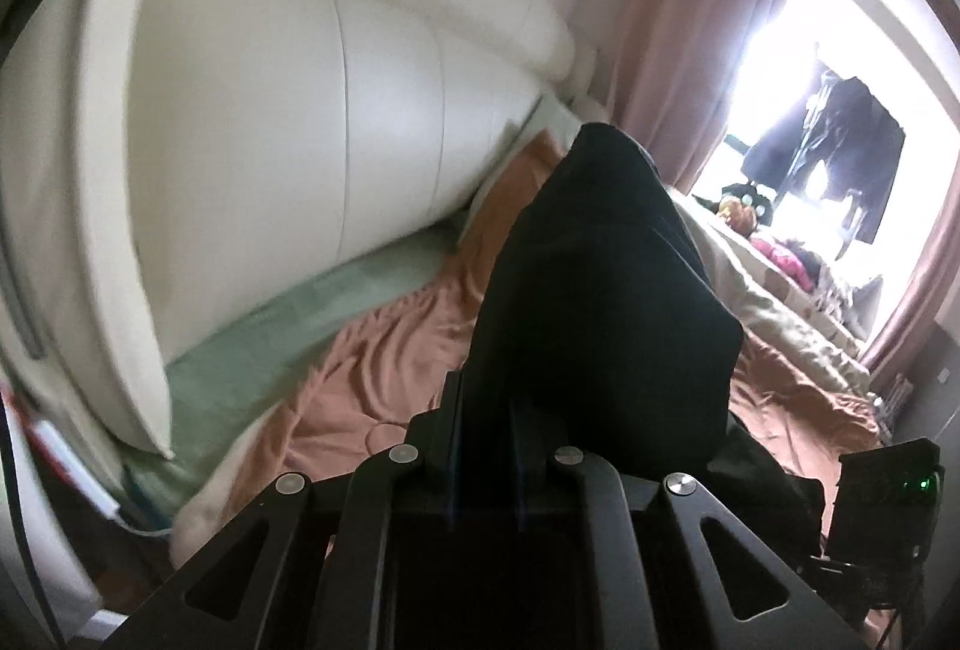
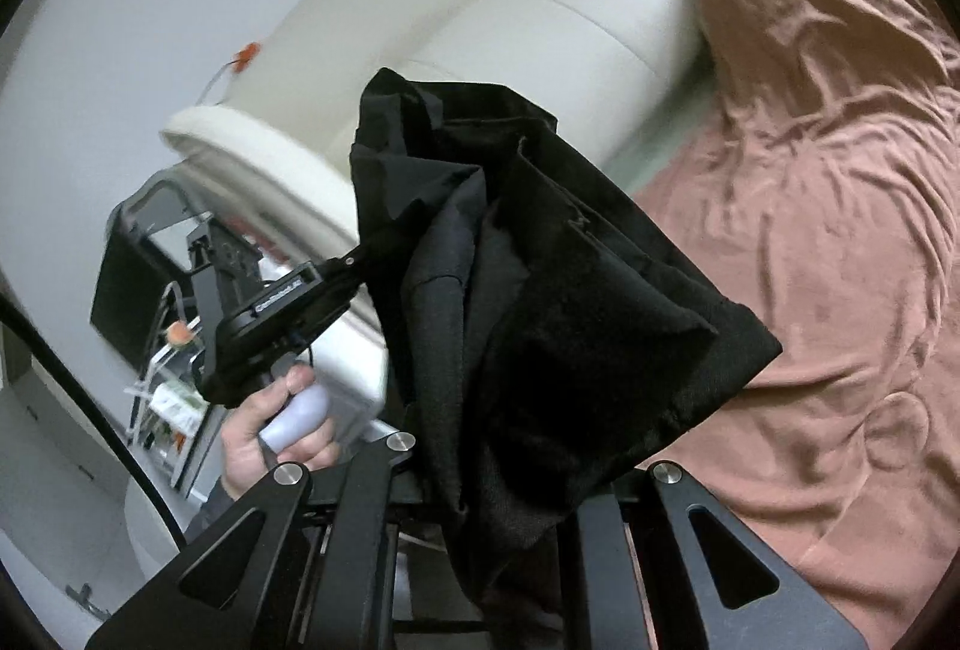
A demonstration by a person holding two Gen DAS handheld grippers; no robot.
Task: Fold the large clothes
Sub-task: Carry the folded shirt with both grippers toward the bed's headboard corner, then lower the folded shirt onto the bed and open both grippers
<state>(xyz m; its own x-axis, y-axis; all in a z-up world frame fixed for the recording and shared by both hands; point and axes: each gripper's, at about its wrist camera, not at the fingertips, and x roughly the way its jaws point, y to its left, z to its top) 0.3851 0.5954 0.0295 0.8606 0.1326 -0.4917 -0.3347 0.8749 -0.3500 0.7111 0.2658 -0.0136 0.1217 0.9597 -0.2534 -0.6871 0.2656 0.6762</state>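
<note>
Scene: A person holds a black garment [image 2: 540,290] in the air over a bed [image 2: 840,230] spread with a rumpled salmon cover, one tool in each hand.

Left tool [image 1: 486,410]: Its jaws are drawn together on an edge of the dark cloth, which rises straight ahead of it and hides the fingertips. In the right wrist view the same tool reaches into the cloth's left edge, a hand [image 2: 270,428] gripping its pale handle.

Right tool [image 2: 480,500]: Jaws closed on the garment's lower bunched edge; the fingertips are buried in fabric.

Garment: Doubled and sagging between the two tools, folds hanging loose, its far corner drooping toward the bed cover but seemingly clear of it.

Setting: A cream padded headboard [image 1: 300,110] runs along the bed's head edge, a pale green sheet [image 1: 288,314] showing at its foot.

Key relation: The cloth's long axis spans from tool to tool, with the open bed lying below and to the right. The right tool looks nearer that bare stretch, so laying the garment flat likely starts from that side.
</note>
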